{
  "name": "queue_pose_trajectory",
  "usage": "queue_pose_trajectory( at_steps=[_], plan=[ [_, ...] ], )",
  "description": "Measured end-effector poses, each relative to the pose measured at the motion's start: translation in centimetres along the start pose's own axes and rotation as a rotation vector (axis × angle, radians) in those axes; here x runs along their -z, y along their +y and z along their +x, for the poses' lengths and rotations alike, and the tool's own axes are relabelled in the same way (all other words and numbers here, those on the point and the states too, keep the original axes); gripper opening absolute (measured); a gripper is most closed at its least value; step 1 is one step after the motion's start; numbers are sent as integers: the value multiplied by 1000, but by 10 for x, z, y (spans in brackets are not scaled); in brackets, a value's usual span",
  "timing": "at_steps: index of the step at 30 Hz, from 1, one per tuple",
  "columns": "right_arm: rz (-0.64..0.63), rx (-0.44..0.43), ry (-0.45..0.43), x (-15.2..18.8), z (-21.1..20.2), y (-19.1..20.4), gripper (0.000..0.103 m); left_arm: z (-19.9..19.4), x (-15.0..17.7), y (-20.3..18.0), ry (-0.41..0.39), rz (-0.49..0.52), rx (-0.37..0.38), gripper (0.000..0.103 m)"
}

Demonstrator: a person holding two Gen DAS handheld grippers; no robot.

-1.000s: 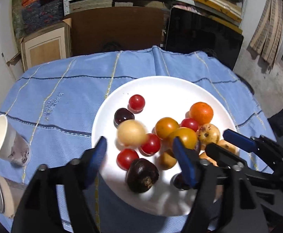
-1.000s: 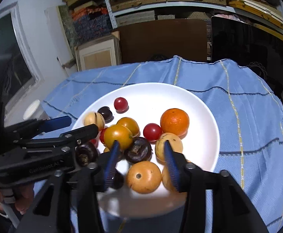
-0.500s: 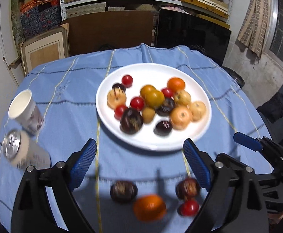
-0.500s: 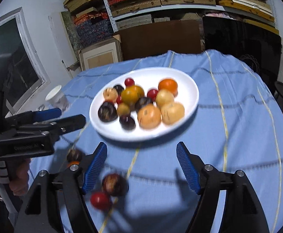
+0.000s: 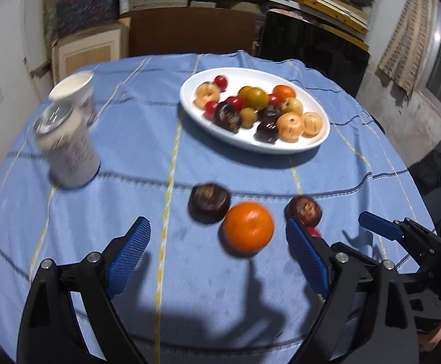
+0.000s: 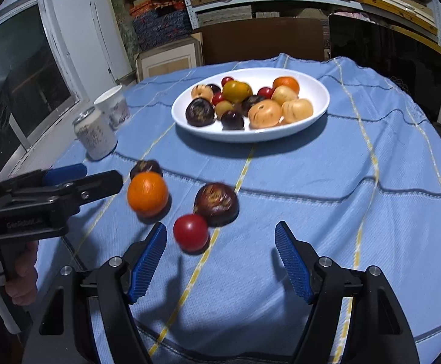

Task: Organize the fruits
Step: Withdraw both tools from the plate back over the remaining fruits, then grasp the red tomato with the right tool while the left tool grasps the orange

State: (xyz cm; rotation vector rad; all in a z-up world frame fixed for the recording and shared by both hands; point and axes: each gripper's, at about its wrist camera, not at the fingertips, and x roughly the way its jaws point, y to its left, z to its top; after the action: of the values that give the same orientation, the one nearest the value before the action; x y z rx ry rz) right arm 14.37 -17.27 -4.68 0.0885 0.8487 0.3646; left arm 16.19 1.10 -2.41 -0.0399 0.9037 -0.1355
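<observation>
A white plate heaped with several fruits sits at the far side of the blue cloth. Nearer me, loose fruits lie on the cloth: an orange, a large dark purple fruit, another dark fruit and a red tomato. My left gripper is open, with the orange just ahead of its tips. My right gripper is open too, the tomato and dark fruit just beyond its left pad. Neither holds anything.
A white can and a paper cup stand at the cloth's left side. A hand grips the left tool's handle. Cardboard boxes and stacked shelves rise behind the table, which drops away at right.
Both grippers have pulled back from over the plate toward the near edge, and their jaws stand wider. The loose fruits on the cloth have come into view.
</observation>
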Motion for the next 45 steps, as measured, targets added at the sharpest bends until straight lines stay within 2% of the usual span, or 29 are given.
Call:
queue_pose_trajectory(
  at_steps=[8, 18, 19, 20, 22, 25, 26, 27, 32, 36, 39, 43, 44, 45],
  plan=[
    [-26, 4, 37, 7, 10, 13, 75, 0, 14, 16, -3, -5, -23, 89],
    [-88, 54, 67, 2, 30, 33, 74, 8, 18, 25, 16, -12, -19, 89],
    [-89, 54, 71, 1, 32, 34, 72, 8, 18, 26, 17, -15, -19, 89],
    [-92, 54, 80, 1, 35, 35, 63, 8, 18, 28, 16, -16, -19, 89],
    [-100, 61, 101, 1, 41, 36, 51, 7, 18, 30, 12, -17, -27, 89],
    [-110, 74, 91, -1, 44, 39, 49, 7, 18, 32, 13, -25, -24, 89],
    [-104, 69, 80, -2, 45, 39, 33, 7, 17, 32, 13, -25, -24, 89],
    [-103, 72, 77, -2, 46, 38, 29, 7, 18, 32, 14, -23, -25, 89],
    [-90, 43, 67, 0, 37, 31, 29, 9, 16, 21, 26, 3, -18, 89],
    [-9, 14, 34, 7, 23, 6, 29, 13, 13, 3, 35, 29, -6, 89],
    [56, -15, 14, 12, 15, -15, 29, 20, 8, -7, 52, 14, 7, 89],
    [67, -11, -27, 12, 4, -26, 29, 29, 2, -18, 64, -2, 11, 89],
    [74, -10, -30, 11, 3, -29, 29, 32, 1, -21, 69, 1, 5, 87],
    [77, -12, -29, 11, 3, -30, 29, 36, -1, -24, 79, 2, 4, 81]
  ],
)
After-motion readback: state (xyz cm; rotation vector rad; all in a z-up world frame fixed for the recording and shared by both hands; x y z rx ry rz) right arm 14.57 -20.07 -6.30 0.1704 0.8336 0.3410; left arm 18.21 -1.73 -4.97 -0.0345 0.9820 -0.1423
